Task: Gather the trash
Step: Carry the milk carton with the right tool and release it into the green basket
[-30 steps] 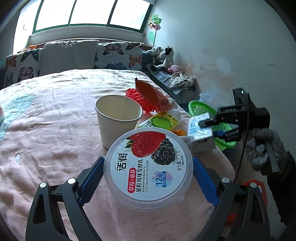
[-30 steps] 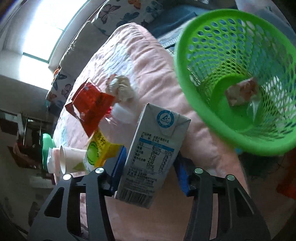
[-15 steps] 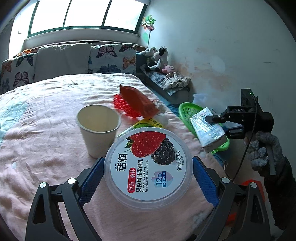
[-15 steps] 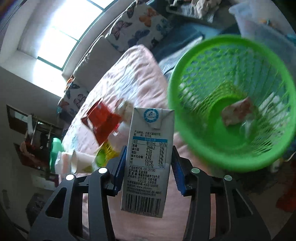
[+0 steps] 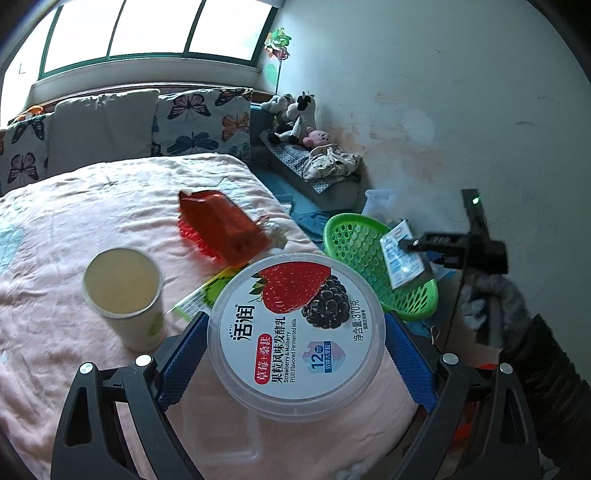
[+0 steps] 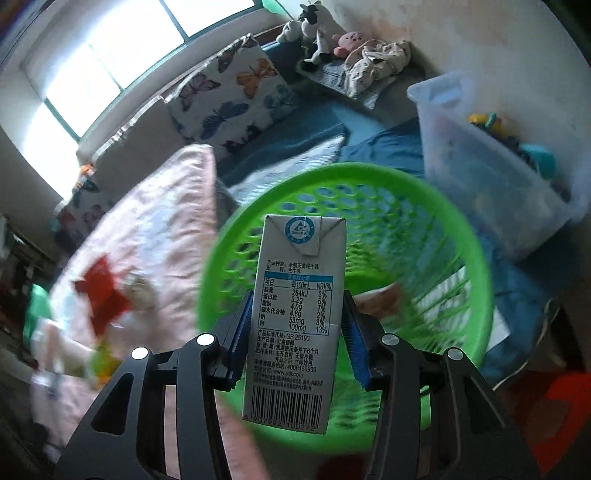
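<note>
Above the green basket (image 6: 476, 266): grey-white milk carton (image 6: 295, 314), barcode nearest, clamped by right gripper (image 6: 297, 332); left gripper (image 5: 293, 354) clamps a yogurt tub (image 5: 295, 332).

Butterfly-print cushions (image 5: 201, 122) line up under the bright window (image 5: 155, 27) behind a bed covered in a pink quilt (image 5: 92, 199). Plush toys (image 5: 295, 118) sit by the stained white wall (image 5: 443, 110). A translucent storage bin (image 6: 491, 177) stands on the floor.

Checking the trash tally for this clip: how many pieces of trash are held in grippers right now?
2. The yogurt tub sits between the left gripper's pads above the bed; the milk carton is clamped in the right gripper over the green basket.
</note>
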Motion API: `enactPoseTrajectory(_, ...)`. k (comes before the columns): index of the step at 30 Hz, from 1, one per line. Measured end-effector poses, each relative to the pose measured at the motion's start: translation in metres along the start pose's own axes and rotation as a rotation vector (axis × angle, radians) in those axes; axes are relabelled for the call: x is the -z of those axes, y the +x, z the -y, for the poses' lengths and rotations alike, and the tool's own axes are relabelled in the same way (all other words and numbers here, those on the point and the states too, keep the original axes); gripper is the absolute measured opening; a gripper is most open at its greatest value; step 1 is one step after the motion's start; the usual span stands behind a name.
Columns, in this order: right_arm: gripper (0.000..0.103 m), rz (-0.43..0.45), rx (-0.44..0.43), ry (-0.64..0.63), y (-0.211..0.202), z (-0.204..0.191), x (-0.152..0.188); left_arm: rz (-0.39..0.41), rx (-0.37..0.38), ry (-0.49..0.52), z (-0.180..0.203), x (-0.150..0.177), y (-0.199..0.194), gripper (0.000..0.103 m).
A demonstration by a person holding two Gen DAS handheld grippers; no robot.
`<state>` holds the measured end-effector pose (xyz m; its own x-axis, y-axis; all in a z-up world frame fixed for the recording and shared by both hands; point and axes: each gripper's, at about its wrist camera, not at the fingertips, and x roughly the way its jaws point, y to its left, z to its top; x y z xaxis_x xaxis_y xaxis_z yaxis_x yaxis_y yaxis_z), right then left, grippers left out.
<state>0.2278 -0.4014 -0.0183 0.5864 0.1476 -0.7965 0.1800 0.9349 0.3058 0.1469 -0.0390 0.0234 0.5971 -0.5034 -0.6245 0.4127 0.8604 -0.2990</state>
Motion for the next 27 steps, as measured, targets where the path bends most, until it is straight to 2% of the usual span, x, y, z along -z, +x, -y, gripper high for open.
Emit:
enactPoseTrajectory(7, 0.047, -0.038, 0.052, -0.025, 0.040, 0.019, 0.009, -0.015, 0.001, 0.020, 0.018, -0.017, 0.021, 0.089)
enactPoseTrajectory(12, 0.050, -0.037, 0.067, -0.021, 0.048, 0.032, 0.009, -0.028, 0.007, 0.029, 0.028, -0.029, 0.037, 0.089)
enactPoseTrajectory(15, 0.057, -0.019, 0.081, -0.031, 0.043, 0.033, 0.009, -0.038, 0.015, 0.038, 0.035, -0.034, 0.046, 0.089)
enactPoseTrajectory(21, 0.064, 0.037, 0.071, -0.058, 0.014, 0.032, 0.012, -0.062, 0.026, 0.065, 0.056, -0.047, 0.070, 0.089)
enactPoseTrajectory(27, 0.072, 0.123, 0.100, -0.117, -0.018, 0.029, 0.024, -0.102, 0.033, 0.107, 0.082, -0.055, 0.099, 0.090)
